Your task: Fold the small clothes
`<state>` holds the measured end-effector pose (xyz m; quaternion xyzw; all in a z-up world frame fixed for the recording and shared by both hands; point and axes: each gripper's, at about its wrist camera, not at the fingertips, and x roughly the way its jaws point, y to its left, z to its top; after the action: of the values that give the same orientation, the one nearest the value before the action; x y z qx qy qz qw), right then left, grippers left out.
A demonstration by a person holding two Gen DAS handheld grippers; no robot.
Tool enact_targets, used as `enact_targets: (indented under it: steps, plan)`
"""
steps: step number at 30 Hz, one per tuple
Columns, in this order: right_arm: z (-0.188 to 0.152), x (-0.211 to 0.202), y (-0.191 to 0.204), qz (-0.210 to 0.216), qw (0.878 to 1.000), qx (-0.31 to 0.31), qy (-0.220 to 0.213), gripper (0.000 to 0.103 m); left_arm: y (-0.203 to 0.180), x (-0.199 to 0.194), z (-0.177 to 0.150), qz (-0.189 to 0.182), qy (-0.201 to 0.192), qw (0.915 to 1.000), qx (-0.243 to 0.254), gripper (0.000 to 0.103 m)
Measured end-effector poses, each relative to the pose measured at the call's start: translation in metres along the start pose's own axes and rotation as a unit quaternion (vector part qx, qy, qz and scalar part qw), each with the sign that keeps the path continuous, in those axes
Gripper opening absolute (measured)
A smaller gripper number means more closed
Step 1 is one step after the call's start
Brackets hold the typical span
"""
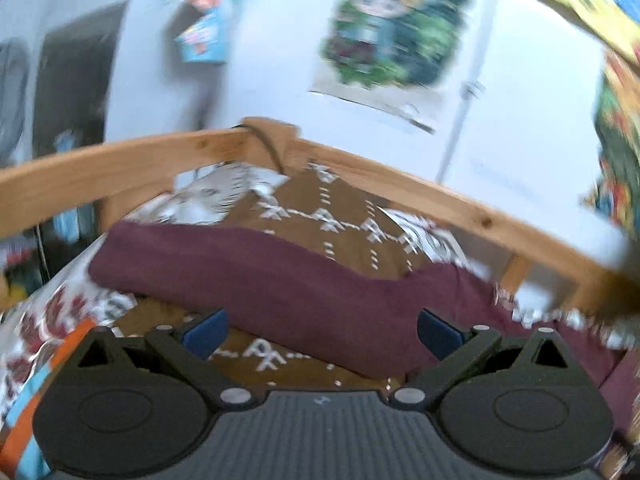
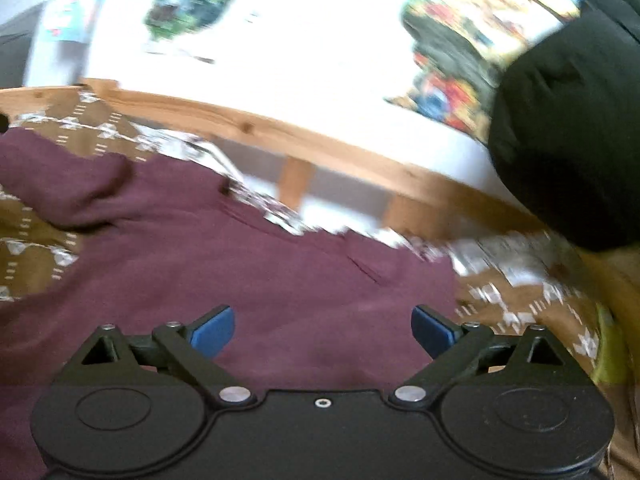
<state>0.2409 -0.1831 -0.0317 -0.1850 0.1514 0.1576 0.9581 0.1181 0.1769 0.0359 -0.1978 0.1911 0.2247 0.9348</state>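
A maroon garment (image 1: 280, 280) lies spread on a brown patterned blanket (image 1: 340, 220) on a bed. In the left wrist view its folded edge runs across just beyond my left gripper (image 1: 322, 332), which is open and empty above the blanket. In the right wrist view the maroon garment (image 2: 240, 264) fills the middle, and my right gripper (image 2: 322, 330) is open and empty directly over it. Both views are motion-blurred.
A wooden bed rail (image 1: 160, 156) curves behind the blanket, also in the right wrist view (image 2: 320, 144). Posters (image 1: 392, 28) hang on the white wall. A black rounded object (image 2: 568, 132) is at the right. Orange and blue fabric (image 1: 32, 400) lies at the left.
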Motion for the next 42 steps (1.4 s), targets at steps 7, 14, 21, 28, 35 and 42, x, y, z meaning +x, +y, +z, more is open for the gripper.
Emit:
enact_targets:
  steps: [7,14,21,28,35,42]
  plan:
    - [0.027,-0.012,0.038,0.051,0.998,-0.015,-0.035,0.101,0.051,-0.014,0.050,0.050,-0.036,0.9977,-0.030,0.102]
    - [0.037,-0.010,0.058,0.095,0.994,0.049,-0.010,0.102,0.101,0.022,0.051,0.067,0.007,0.9902,-0.122,0.102]
    - [0.025,-0.014,0.067,0.111,0.990,0.078,0.028,0.102,0.128,0.057,0.031,0.086,0.074,0.9693,-0.218,0.102]
    - [0.008,-0.008,0.067,0.115,0.988,0.078,0.063,0.102,0.134,0.067,0.021,0.101,0.057,0.9671,-0.226,0.098]
    - [0.004,-0.002,0.077,0.106,0.991,0.040,0.070,0.102,0.121,0.065,0.021,0.143,0.037,0.9706,-0.190,0.052]
    - [0.007,-0.004,0.090,0.117,0.991,0.011,0.060,0.102,0.123,0.043,0.023,0.130,-0.028,0.9709,-0.200,0.004]
